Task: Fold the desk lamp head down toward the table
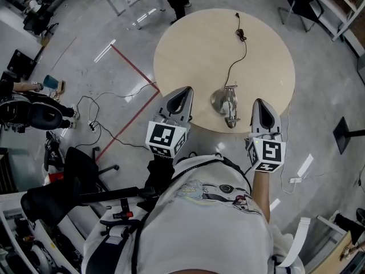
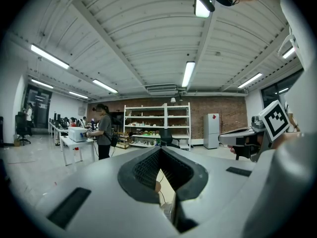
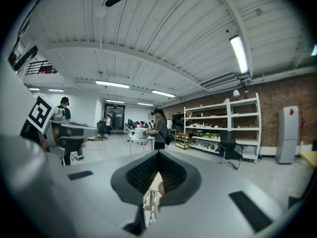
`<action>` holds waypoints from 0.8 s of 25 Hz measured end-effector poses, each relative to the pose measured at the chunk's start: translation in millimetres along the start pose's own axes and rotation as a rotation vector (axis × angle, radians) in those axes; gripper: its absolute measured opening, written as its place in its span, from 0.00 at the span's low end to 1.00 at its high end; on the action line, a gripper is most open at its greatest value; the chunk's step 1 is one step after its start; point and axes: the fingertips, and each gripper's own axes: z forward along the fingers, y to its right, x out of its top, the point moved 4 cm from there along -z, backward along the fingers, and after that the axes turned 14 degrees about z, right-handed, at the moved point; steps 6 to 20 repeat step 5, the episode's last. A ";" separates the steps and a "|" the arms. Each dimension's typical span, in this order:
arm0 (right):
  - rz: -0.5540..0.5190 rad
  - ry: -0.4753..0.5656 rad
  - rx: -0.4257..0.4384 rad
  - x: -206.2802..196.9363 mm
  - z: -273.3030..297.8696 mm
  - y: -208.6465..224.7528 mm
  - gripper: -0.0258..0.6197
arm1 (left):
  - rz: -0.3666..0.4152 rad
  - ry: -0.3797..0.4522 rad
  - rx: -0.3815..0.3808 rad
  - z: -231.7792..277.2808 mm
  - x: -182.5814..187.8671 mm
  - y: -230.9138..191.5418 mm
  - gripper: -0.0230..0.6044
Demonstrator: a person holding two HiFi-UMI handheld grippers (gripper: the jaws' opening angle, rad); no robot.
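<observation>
A chrome desk lamp [image 1: 226, 104] lies low on the round pale wooden table [image 1: 194, 50], near its front edge. Its black cable [image 1: 236, 56] runs toward the far side of the table. My left gripper [image 1: 182, 97] hovers over the table's front edge, left of the lamp, jaws together and empty. My right gripper [image 1: 262, 106] hangs right of the lamp, also shut on nothing. Neither touches the lamp. In the right gripper view a bit of the chrome lamp [image 3: 150, 202] shows through the slot between the jaws. The left gripper view shows only a strip of table [image 2: 166, 180] there.
A black office chair [image 1: 63, 181] stands at the lower left, with loose cables [image 1: 91, 124] and a red tape line [image 1: 134, 67] on the floor. A black floor stand [image 1: 345, 133] is at the right. A person [image 2: 103, 135] stands by a white desk, with shelves [image 2: 156, 128] behind.
</observation>
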 end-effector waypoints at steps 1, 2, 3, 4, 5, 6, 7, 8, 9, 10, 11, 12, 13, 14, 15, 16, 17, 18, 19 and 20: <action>0.000 -0.001 0.000 -0.2 0.4 0.3 0.05 | -0.001 -0.003 0.000 0.4 -0.9 0.2 0.04; 0.000 -0.002 0.000 -0.4 1.0 0.6 0.04 | -0.002 -0.005 0.001 0.9 -2.0 0.3 0.04; -0.001 -0.002 0.001 -0.8 1.6 0.9 0.05 | -0.003 -0.007 0.001 1.3 -3.0 0.5 0.04; -0.001 -0.003 0.001 -1.2 2.2 1.2 0.05 | -0.004 -0.008 0.001 1.8 -4.0 0.6 0.04; -0.002 -0.004 0.001 -1.7 2.8 1.6 0.05 | -0.005 -0.010 0.001 2.3 -5.0 0.8 0.04; -0.002 -0.004 0.001 -1.7 2.8 1.6 0.05 | -0.005 -0.010 0.001 2.3 -5.0 0.8 0.04; -0.002 -0.004 0.001 -1.7 2.8 1.6 0.05 | -0.005 -0.010 0.001 2.3 -5.0 0.8 0.04; -0.002 -0.004 0.001 -1.7 2.8 1.6 0.05 | -0.005 -0.010 0.001 2.3 -5.0 0.8 0.04; -0.002 -0.004 0.001 -1.7 2.8 1.6 0.05 | -0.005 -0.010 0.001 2.3 -5.0 0.8 0.04; -0.002 -0.004 0.001 -1.7 2.8 1.6 0.05 | -0.005 -0.010 0.001 2.3 -5.0 0.8 0.04; -0.002 -0.004 0.001 -1.7 2.8 1.6 0.05 | -0.005 -0.010 0.001 2.3 -5.0 0.8 0.04; -0.002 -0.004 0.001 -1.7 2.8 1.6 0.05 | -0.005 -0.010 0.001 2.3 -5.0 0.8 0.04; -0.002 -0.004 0.001 -1.7 2.8 1.6 0.05 | -0.005 -0.010 0.001 2.3 -5.0 0.8 0.04; -0.002 -0.004 0.001 -1.7 2.8 1.6 0.05 | -0.005 -0.010 0.001 2.3 -5.0 0.8 0.04; -0.002 -0.004 0.001 -1.7 2.8 1.6 0.05 | -0.005 -0.010 0.001 2.3 -5.0 0.8 0.04; -0.002 -0.004 0.001 -1.7 2.8 1.6 0.05 | -0.005 -0.010 0.001 2.3 -5.0 0.8 0.04; -0.002 -0.004 0.001 -1.7 2.8 1.6 0.05 | -0.005 -0.010 0.001 2.3 -5.0 0.8 0.04; -0.002 -0.004 0.001 -1.7 2.8 1.6 0.05 | -0.005 -0.010 0.001 2.3 -5.0 0.8 0.04; -0.002 -0.004 0.001 -1.7 2.8 1.6 0.05 | -0.005 -0.010 0.001 2.3 -5.0 0.8 0.04; -0.002 -0.004 0.001 -1.7 2.8 1.6 0.05 | -0.005 -0.010 0.001 2.3 -5.0 0.8 0.04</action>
